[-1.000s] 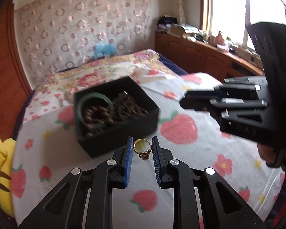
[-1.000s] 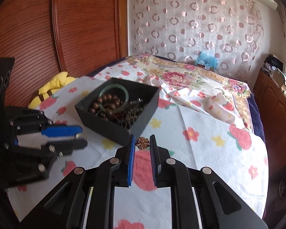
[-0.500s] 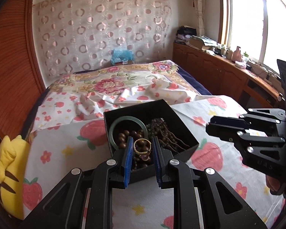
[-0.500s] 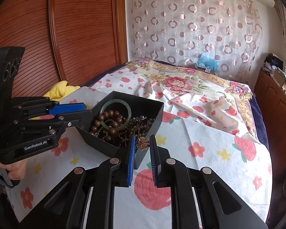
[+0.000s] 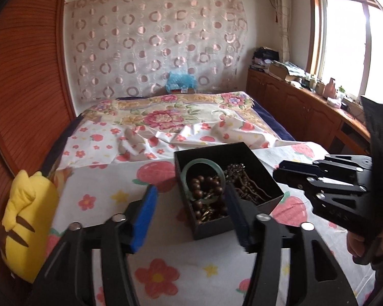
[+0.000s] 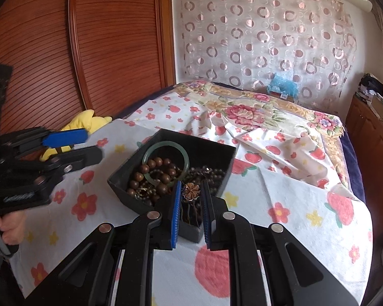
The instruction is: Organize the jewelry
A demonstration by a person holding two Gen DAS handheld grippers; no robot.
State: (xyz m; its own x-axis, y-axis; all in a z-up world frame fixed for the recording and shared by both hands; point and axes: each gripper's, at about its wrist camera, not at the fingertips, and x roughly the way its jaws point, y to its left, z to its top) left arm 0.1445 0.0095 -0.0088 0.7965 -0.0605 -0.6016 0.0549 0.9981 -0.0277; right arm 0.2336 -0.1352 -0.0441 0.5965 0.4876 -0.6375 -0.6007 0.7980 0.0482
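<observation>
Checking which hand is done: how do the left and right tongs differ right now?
The left tongs are spread wide and hold nothing; the right tongs are nearly closed, pinching a flower-shaped brooch. The left tongs look motion-blurred, the right sharp. Both sit at the black jewelry box, near its front edge.

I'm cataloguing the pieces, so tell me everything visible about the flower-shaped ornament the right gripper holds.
The flower ornament looks like coppery-brown metal, with rounded petals around a darker centre. The right gripper pinches it between its blue-edged fingertips, above the near corner of the black box. Whether it has a pin, clasp or chain behind cannot be seen.
</observation>
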